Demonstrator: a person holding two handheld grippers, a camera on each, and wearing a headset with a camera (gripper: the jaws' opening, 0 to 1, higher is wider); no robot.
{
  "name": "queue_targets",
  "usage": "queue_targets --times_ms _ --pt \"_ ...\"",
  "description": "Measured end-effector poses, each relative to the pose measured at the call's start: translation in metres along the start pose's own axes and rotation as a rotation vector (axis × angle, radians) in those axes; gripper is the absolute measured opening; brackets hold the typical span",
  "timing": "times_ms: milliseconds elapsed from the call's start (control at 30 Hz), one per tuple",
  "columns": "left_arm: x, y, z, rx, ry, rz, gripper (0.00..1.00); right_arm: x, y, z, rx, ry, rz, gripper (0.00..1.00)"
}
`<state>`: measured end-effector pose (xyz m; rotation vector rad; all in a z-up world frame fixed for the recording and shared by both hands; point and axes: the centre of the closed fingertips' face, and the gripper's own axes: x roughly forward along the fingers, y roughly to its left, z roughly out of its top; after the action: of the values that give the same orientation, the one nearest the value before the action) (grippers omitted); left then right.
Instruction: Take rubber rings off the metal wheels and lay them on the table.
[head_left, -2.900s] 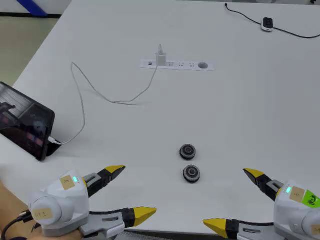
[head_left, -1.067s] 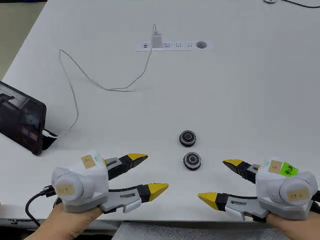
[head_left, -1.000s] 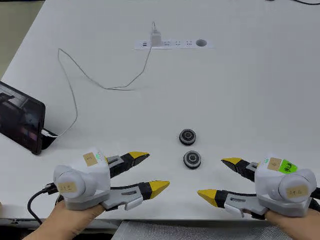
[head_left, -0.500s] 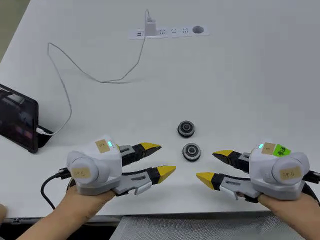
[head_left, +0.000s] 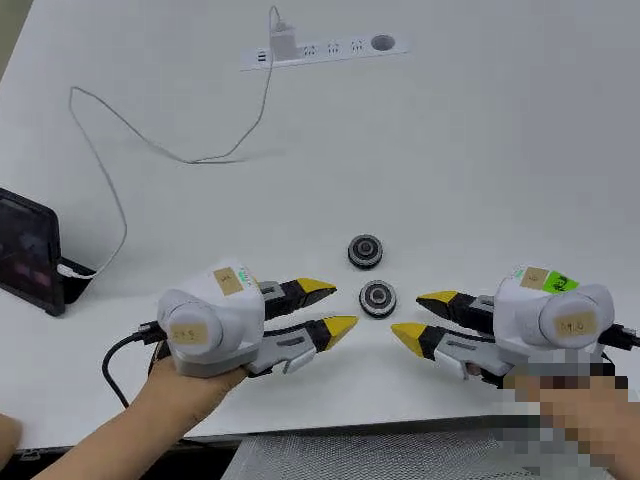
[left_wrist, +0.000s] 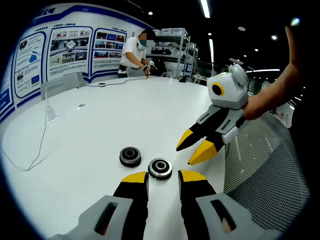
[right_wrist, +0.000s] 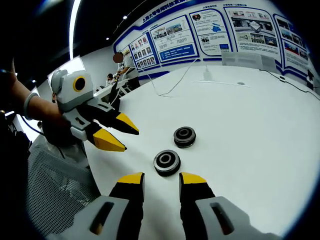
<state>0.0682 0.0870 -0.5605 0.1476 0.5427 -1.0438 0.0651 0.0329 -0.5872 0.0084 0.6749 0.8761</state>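
Power strip (head_left: 322, 49); white cable (head_left: 200, 160) looping to dark tablet (head_left: 25, 250).

Looks down on a white table (head_left: 480, 150) with two small dark-rimmed metal wheels lying flat near the front edge: farther wheel (head_left: 365, 251) and nearer wheel (head_left: 377, 297), close together. Flanking the nearer wheel, hand-held left gripper (head_left: 330, 305) and right gripper (head_left: 420, 315), yellow-tipped jaws parted, pointing inward, touching neither wheel. Farther back, a white power strip (head_left: 320, 48) with a charger (head_left: 284, 44), its cable (head_left: 120, 130) trailing to a dark tablet (head_left: 25, 265) at the left edge.

Lab/showroom: wall info boards (left_wrist: 75, 45), wht table (head_left: 450, 150)
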Motion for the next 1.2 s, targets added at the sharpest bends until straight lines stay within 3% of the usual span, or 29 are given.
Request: queue_targets --times_ms 267,633,1200 --pt "0.016 0.002 0.000 0.041 0.043 -0.010 0.21 0.002 -0.003 0.001 0.045 -0.021 -0.001 0.26" --pt "0.035 0.004 0.002 0.092 0.072 -0.037 0.16 0.005 -0.008 0.003 0.077 -0.036 -0.006 0.24" --pt "0.055 0.002 -0.011 0.214 0.171 -0.093 0.13 0.010 -0.015 0.001 0.130 -0.048 -0.015 0.20"
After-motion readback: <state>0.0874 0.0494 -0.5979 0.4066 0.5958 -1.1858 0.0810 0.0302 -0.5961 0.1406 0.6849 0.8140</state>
